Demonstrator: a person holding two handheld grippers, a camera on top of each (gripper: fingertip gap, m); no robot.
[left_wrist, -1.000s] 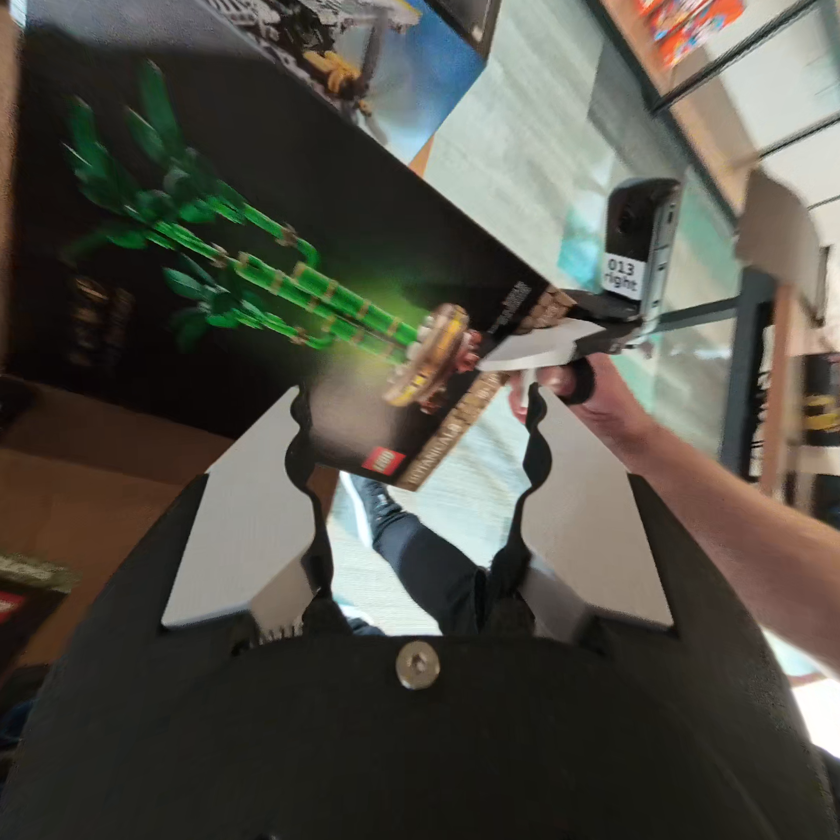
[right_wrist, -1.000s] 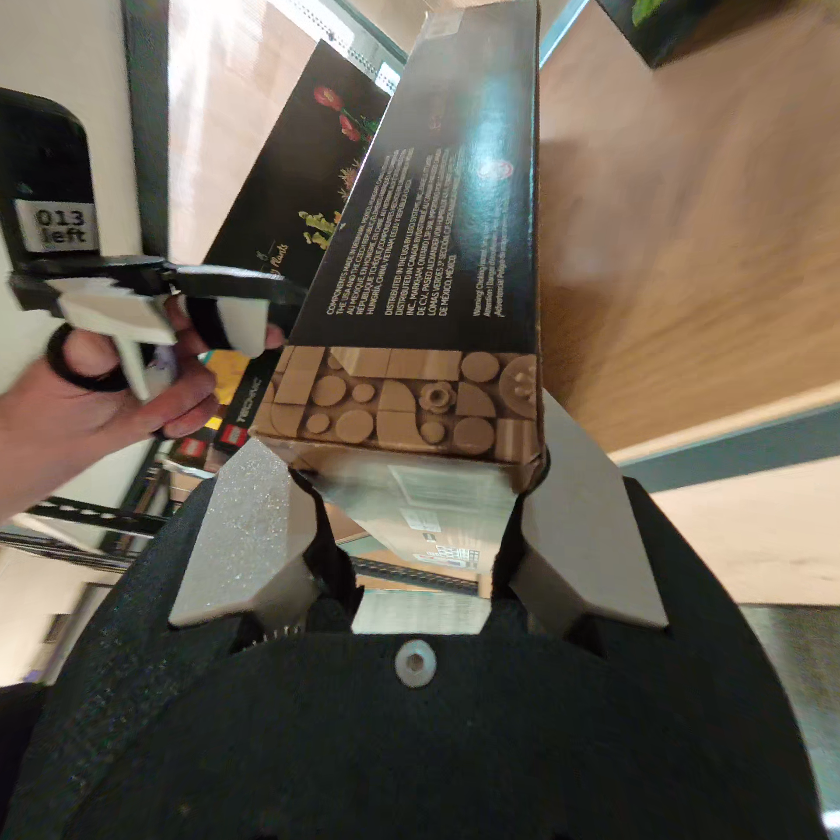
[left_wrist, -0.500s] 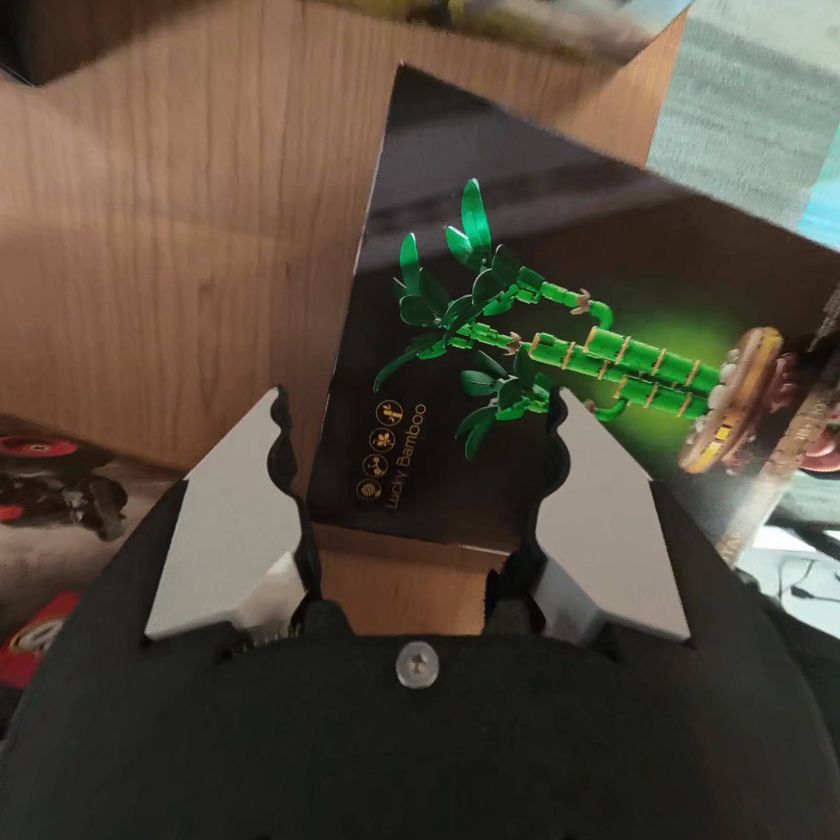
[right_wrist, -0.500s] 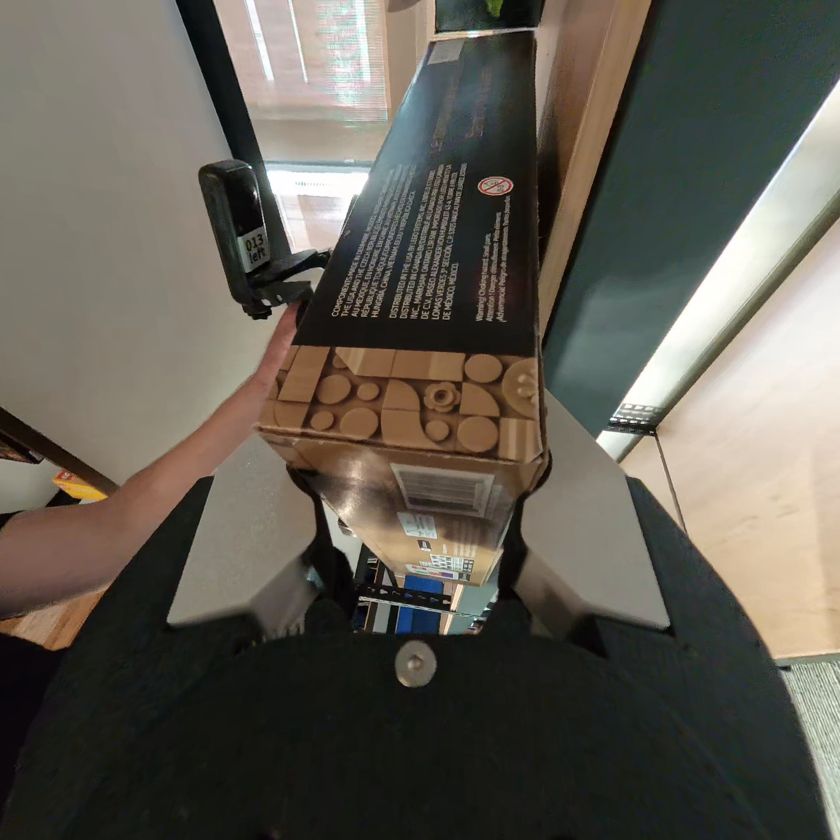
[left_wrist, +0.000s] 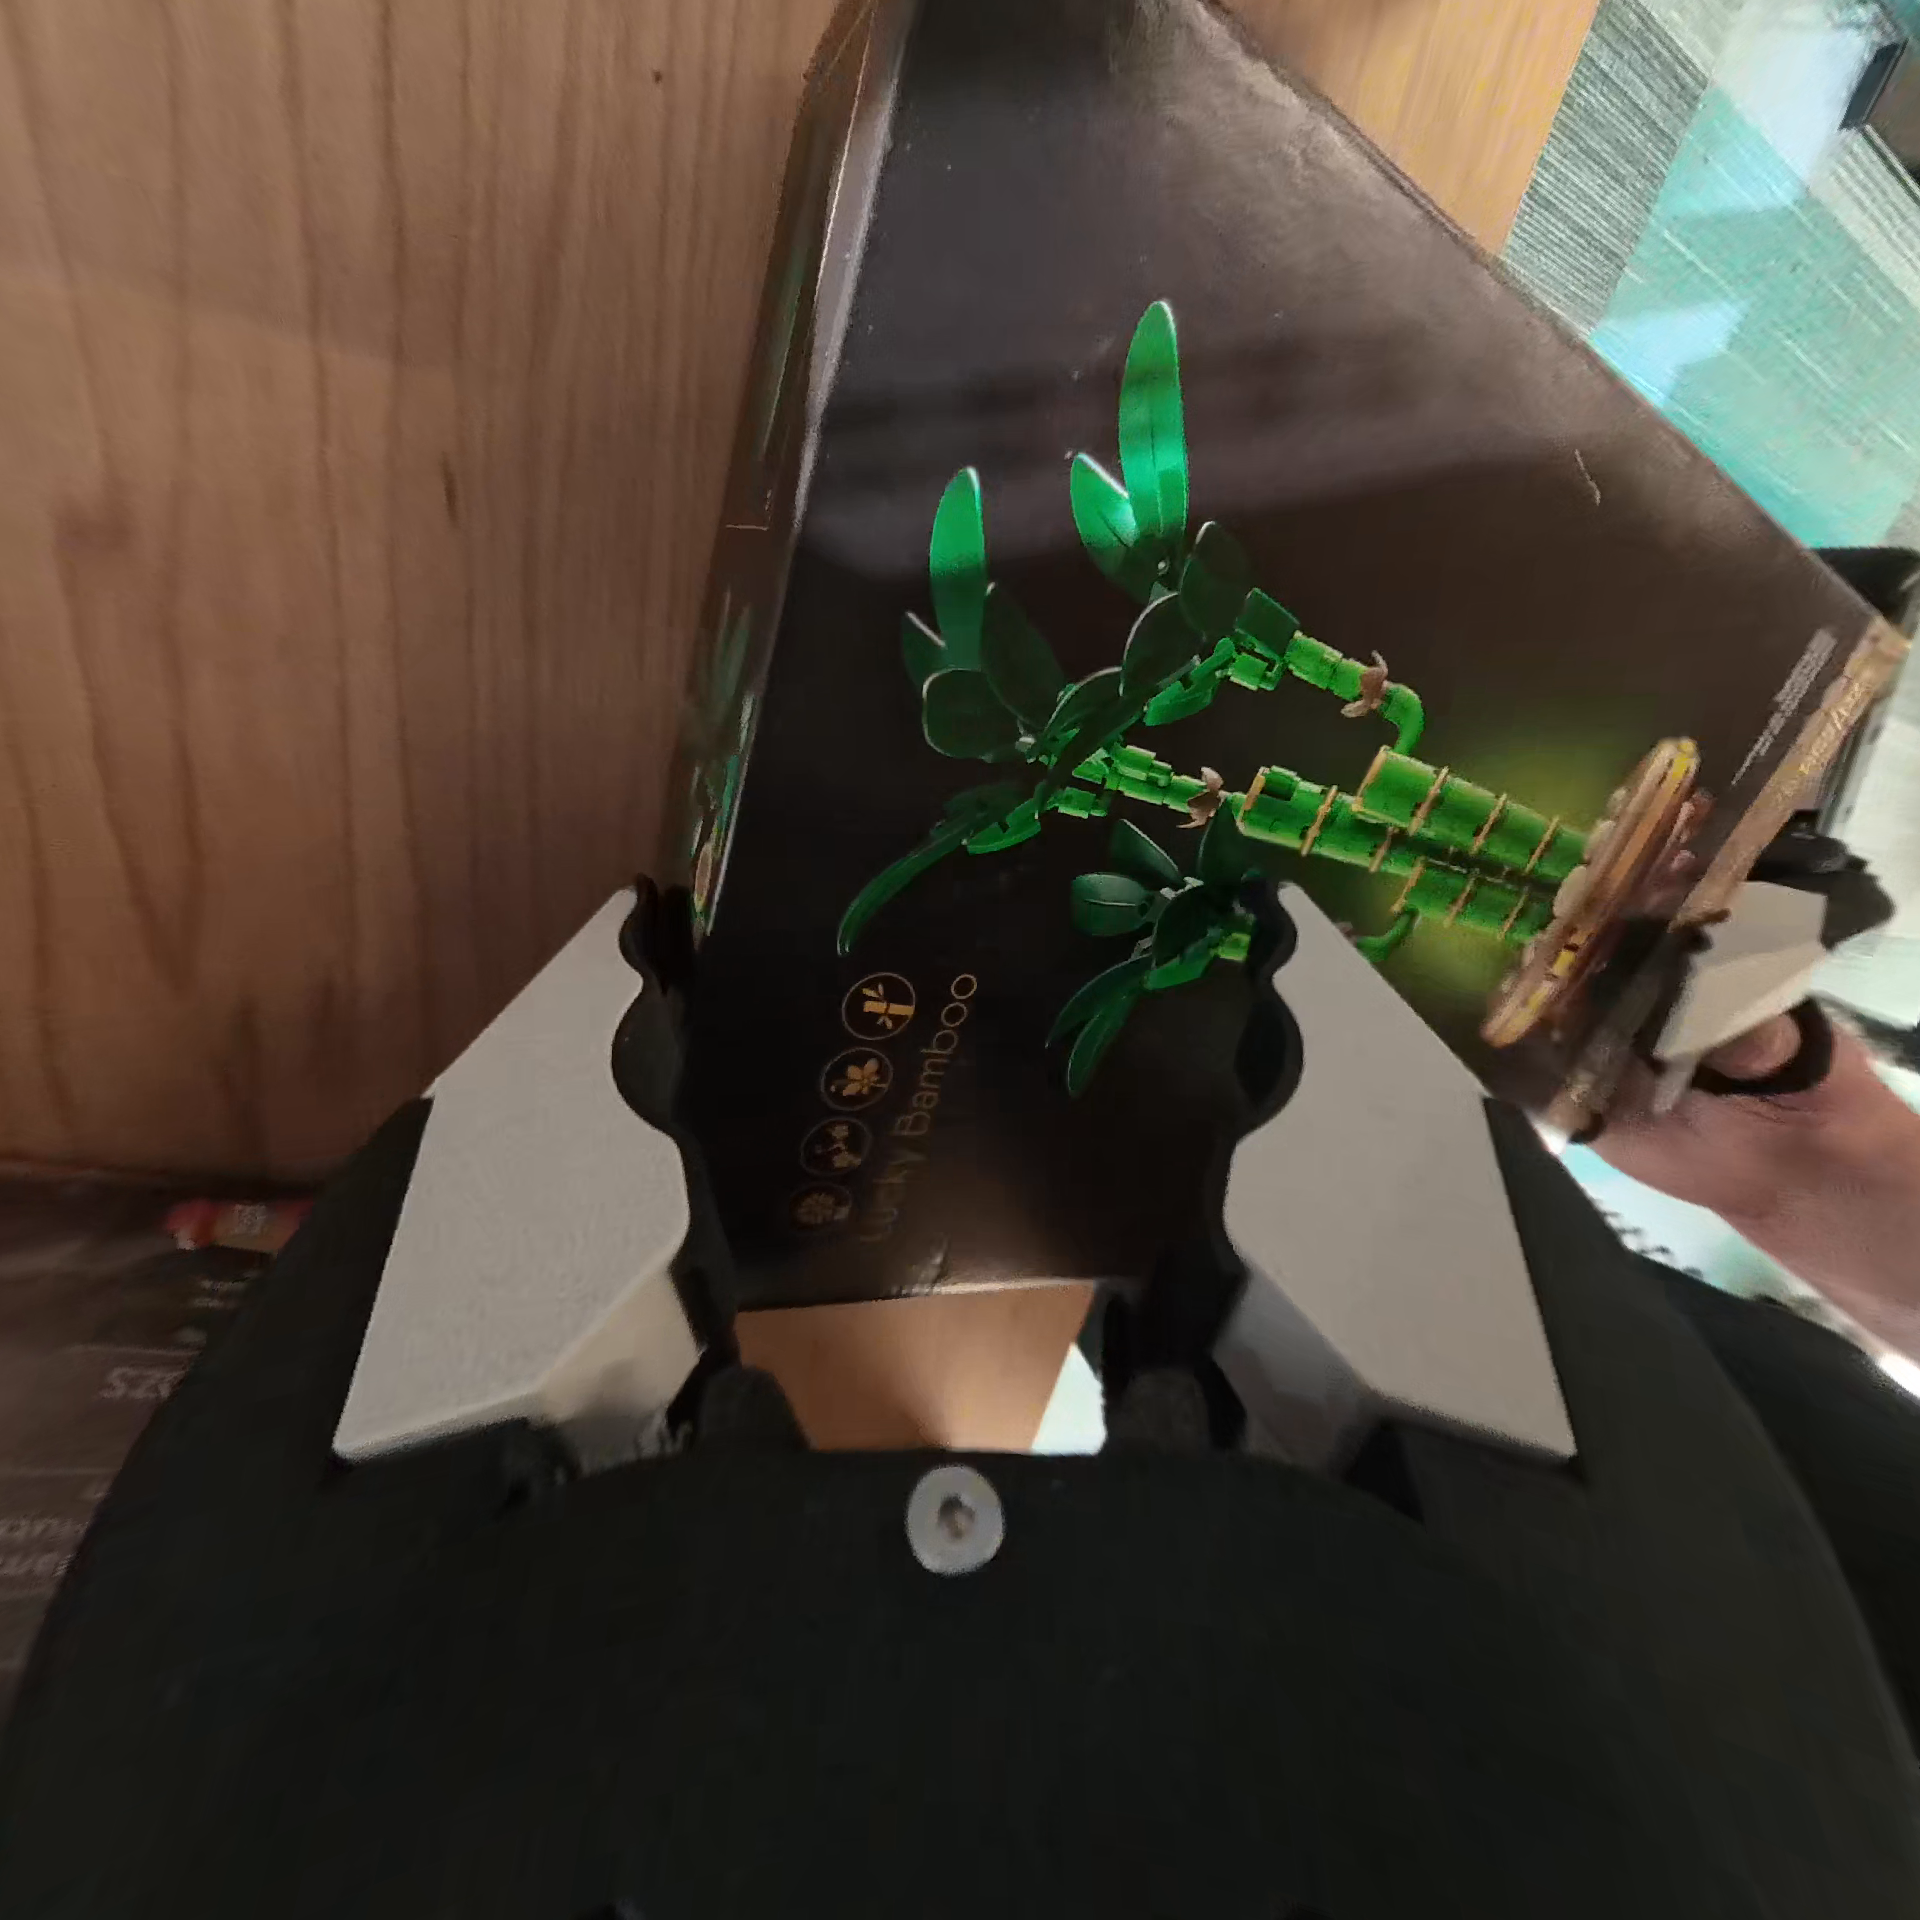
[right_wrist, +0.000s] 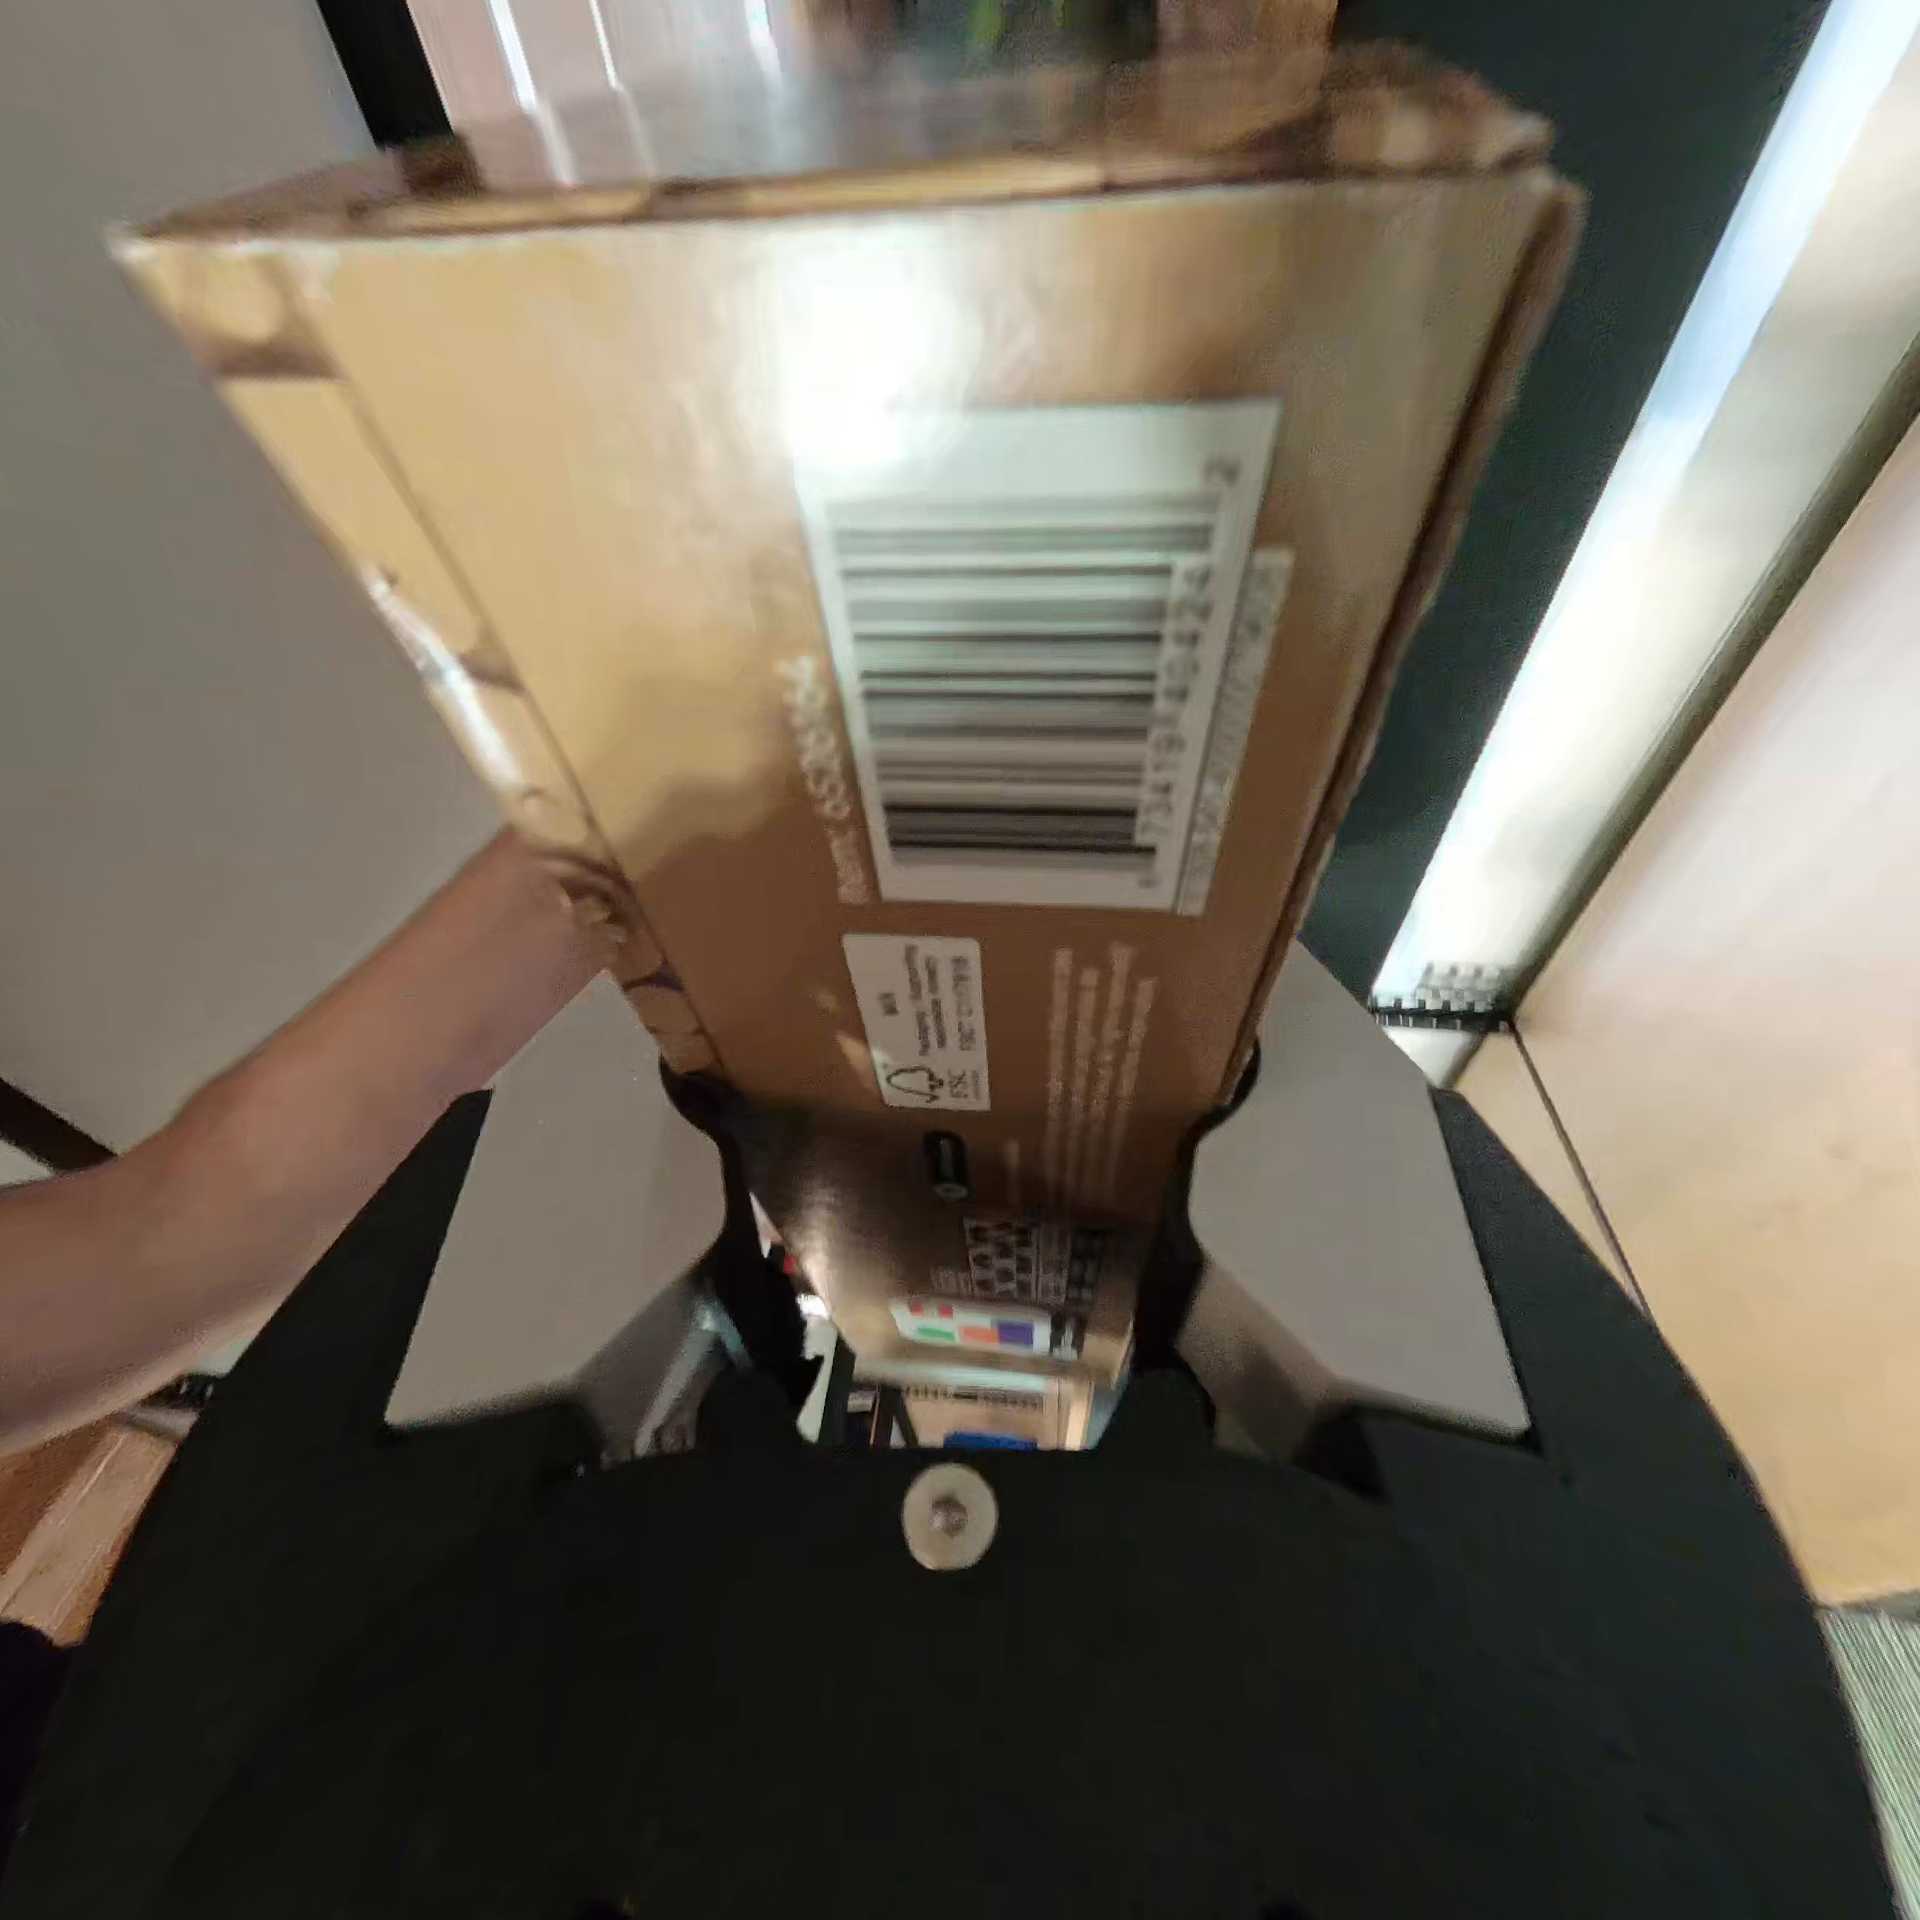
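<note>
While the right gripper (right_wrist: 961, 1091) clamps the black, plant-printed cardboard box (left_wrist: 1195, 644) by its tan end, the box's long axis runs leftward to the left gripper (left_wrist: 961, 925), whose jaws gape wide over the far corner.

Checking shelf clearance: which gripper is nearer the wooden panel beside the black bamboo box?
Left. The left gripper sits beside the wooden panel; the right gripper clamps the black bamboo box's far end.

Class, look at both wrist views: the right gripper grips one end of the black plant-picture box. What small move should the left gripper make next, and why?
Probably close the left gripper. Its fingers stand open on either side of the box, near its lower corner, and do not plainly press on it, while the right gripper alone clamps the far end.
</note>
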